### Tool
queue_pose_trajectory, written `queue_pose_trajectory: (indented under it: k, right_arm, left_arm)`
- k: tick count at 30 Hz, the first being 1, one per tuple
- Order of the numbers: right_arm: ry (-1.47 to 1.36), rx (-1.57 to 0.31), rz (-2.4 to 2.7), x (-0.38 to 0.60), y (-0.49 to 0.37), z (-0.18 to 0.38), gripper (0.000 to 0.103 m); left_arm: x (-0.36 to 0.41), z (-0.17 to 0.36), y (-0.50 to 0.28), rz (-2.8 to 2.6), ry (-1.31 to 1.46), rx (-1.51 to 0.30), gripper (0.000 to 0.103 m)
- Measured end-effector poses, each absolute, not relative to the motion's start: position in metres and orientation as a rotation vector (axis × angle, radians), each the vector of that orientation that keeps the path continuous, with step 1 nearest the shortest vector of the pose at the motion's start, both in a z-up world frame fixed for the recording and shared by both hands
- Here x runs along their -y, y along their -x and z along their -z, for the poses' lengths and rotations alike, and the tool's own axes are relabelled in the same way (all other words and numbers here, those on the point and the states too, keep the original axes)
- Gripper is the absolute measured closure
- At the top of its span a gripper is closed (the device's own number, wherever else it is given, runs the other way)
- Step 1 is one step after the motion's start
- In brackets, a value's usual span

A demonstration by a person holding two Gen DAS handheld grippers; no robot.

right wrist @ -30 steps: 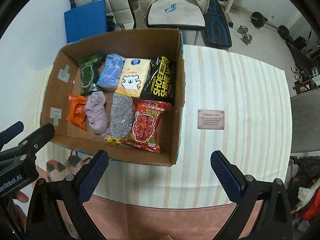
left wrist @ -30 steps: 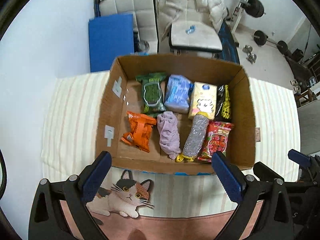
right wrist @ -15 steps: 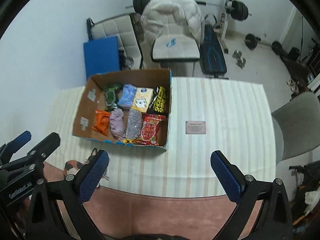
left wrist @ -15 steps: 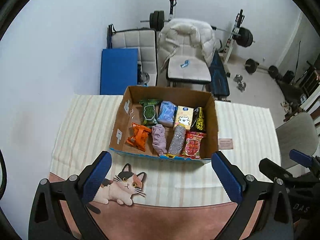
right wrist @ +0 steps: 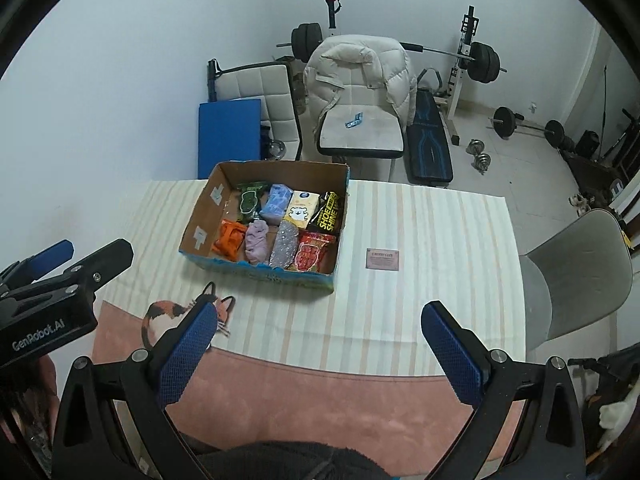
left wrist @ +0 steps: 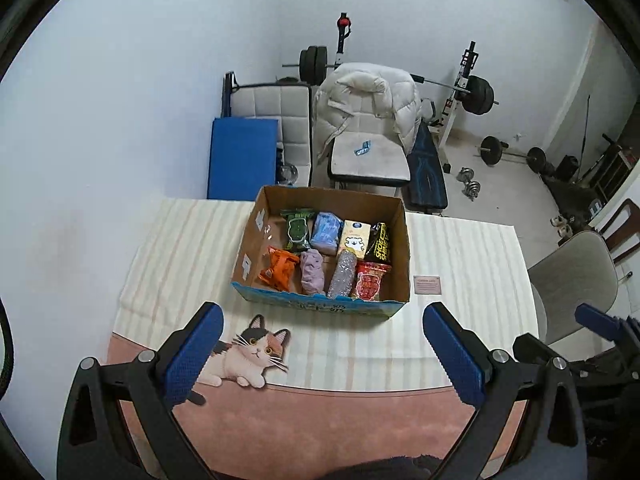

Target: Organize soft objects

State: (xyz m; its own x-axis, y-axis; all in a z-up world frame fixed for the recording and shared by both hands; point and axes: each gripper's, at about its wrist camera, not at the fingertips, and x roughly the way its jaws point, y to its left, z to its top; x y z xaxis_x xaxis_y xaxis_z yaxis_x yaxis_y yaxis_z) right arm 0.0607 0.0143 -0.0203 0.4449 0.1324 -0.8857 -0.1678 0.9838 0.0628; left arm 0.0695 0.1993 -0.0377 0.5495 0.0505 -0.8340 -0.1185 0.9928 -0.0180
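An open cardboard box (left wrist: pixel 396 240) (right wrist: pixel 202 216) stands on the striped tablecloth, far from both grippers. Inside lie two rows of soft things: a green pack (left wrist: pixel 295 229), a blue pack (left wrist: pixel 326 229), a yellow tissue pack (left wrist: pixel 354 238), a black shoe-shine pouch (left wrist: pixel 380 243), an orange bag (left wrist: pixel 279 270), a lilac cloth (left wrist: pixel 312 273) (right wrist: pixel 257 241), a silver scourer (left wrist: pixel 342 274) and a red snack bag (left wrist: pixel 370 280) (right wrist: pixel 310 255). My left gripper (left wrist: pixel 323 354) is open, held high and back from the box, with nothing between its fingers. My right gripper (right wrist: pixel 320 354) is likewise open and empty.
A cat picture (left wrist: pixel 250 354) marks the pink table mat (left wrist: pixel 312 428) near the front edge. A small card (right wrist: pixel 382 259) lies right of the box. A grey chair (right wrist: pixel 576 276) stands at the table's right side. Padded chairs, a white jacket (left wrist: pixel 368 100) and barbells fill the room behind.
Both grippers have pulled up and back from the box, which now looks much smaller and farther away. Both stay open and empty. The box's contents have not moved.
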Motion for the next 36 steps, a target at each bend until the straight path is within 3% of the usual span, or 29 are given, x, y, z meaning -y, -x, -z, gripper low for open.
queue_pose_trajectory:
  k: [11, 36]
  right_arm:
    - [0.061, -0.98, -0.08, -0.003, -0.058, -0.004, 0.0]
    - [0.064, -0.927, -0.031, 0.003, -0.065, -0.015, 0.0]
  left_arm:
    - [-0.199, 0.028, -0.069, -0.136, 0.044, -0.918, 0.001]
    - [-0.201, 0.023, -0.075, -0.148, 0.015, -0.895, 0.0]
